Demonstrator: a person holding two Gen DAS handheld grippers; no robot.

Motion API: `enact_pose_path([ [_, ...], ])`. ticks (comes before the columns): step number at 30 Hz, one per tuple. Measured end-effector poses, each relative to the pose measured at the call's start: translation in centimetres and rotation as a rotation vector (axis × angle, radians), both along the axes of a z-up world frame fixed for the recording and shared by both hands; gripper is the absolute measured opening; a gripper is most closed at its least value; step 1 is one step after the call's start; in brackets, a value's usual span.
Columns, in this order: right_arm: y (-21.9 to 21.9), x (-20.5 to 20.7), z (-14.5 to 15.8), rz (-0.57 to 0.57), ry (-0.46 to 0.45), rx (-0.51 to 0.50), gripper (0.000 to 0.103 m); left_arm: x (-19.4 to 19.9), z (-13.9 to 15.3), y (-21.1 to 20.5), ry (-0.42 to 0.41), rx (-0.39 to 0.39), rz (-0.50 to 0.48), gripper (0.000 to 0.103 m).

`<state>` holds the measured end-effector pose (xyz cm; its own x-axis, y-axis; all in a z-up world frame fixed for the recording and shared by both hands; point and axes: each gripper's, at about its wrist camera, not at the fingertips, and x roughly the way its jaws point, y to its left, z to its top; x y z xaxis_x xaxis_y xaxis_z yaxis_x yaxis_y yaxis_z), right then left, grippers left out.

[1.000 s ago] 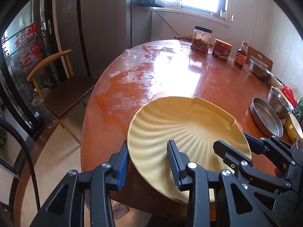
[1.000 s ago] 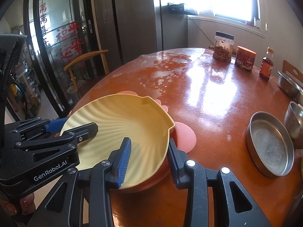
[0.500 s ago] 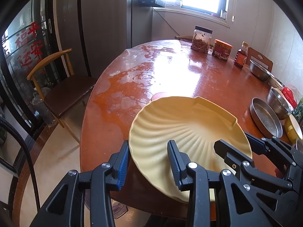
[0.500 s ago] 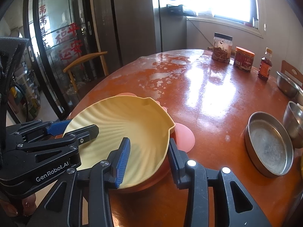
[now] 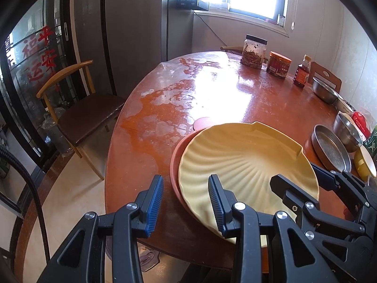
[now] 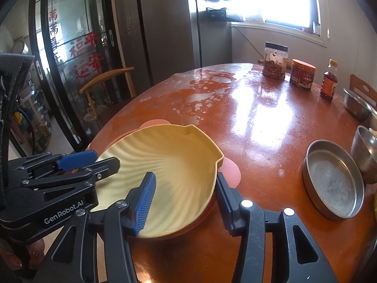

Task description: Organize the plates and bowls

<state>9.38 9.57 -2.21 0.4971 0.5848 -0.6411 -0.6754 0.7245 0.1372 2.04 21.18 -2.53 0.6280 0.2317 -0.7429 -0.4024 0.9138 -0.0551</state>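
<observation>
A yellow shell-shaped plate (image 5: pixel 245 162) lies on a pink plate (image 5: pixel 175 162) at the near edge of the round wooden table (image 5: pixel 226 99). My left gripper (image 5: pixel 186 200) is open, its jaws straddling the yellow plate's near left rim. My right gripper (image 6: pixel 185 193) is open, its jaws straddling the plate's (image 6: pixel 169 162) right rim; the pink plate (image 6: pixel 229 168) peeks out beneath. Each gripper also shows in the other's view.
A steel pan (image 6: pixel 333 179), steel bowls (image 6: pixel 365 149) and a yellow bowl (image 5: pixel 364 162) stand at the right. Two jars (image 5: pixel 254 52) and a bottle (image 5: pixel 301 72) stand at the far edge. A chair (image 5: pixel 80 110) stands left of the table.
The yellow plate has come down onto the pink plate, whose rim now shows at the left. Both grippers have opened wider around its rim.
</observation>
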Motion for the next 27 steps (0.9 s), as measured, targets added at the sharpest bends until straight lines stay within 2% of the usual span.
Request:
enact_pose_path([
  [6, -0.2, -0.3, 0.3, -0.012, -0.031, -0.017, 0.058, -0.3, 0.2, 0.0, -0.001, 0.000, 0.001, 0.040],
  [8, -0.3, -0.5, 0.5, -0.016, -0.050, -0.018, 0.062, -0.4, 0.3, -0.1, -0.003, 0.000, 0.002, 0.040],
  [12, -1.2, 0.0, 0.5, -0.029, -0.012, 0.009, 0.064, -0.7, 0.7, -0.4, -0.012, 0.005, -0.005, 0.040],
  [27, -6.0, 0.2, 2.8, -0.115, -0.026, 0.080, 0.071, -1.3, 3.2, -3.6, -0.049, 0.031, -0.061, 0.046],
])
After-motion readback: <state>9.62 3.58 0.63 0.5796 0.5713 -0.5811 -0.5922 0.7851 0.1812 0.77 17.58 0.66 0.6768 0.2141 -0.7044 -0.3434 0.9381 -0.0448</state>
